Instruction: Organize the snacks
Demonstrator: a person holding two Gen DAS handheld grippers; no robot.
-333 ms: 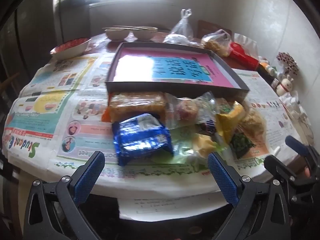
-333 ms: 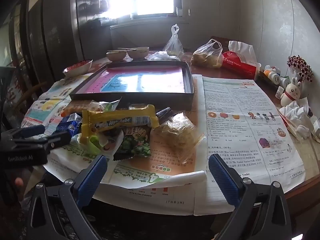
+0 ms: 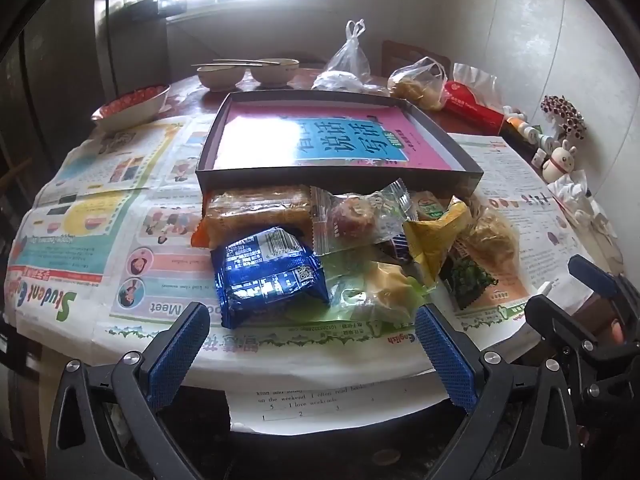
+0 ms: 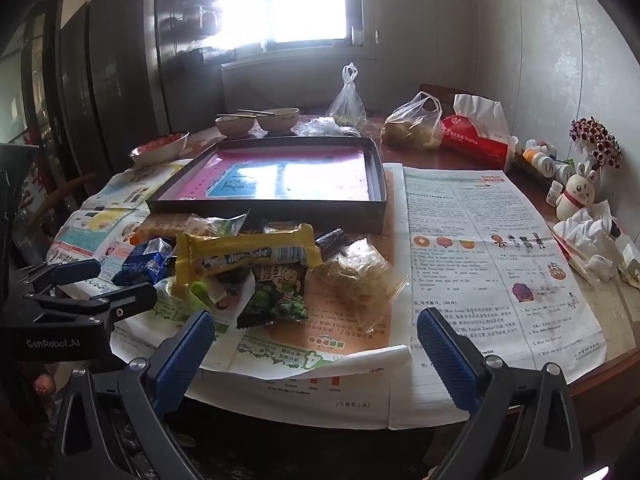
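Now both tongs, left tongs [image 3: 312,344] and right tongs [image 4: 314,346], gape wide and hold nothing. Snacks [image 3: 340,248] lie piled on the table [image 4: 600,376], touching the tray [image 3: 340,180].

Left gripper [image 3: 312,344] wide open, nothing between pads. Right gripper [image 4: 312,344] wide open, empty, tilted downward.

The blue snack pack [image 3: 269,276] hides part of the orange pack [image 3: 256,212] behind it. The window [image 4: 280,0] is too bright to see through. The small bottles [image 4: 546,162] by the wall are too tiny to read.
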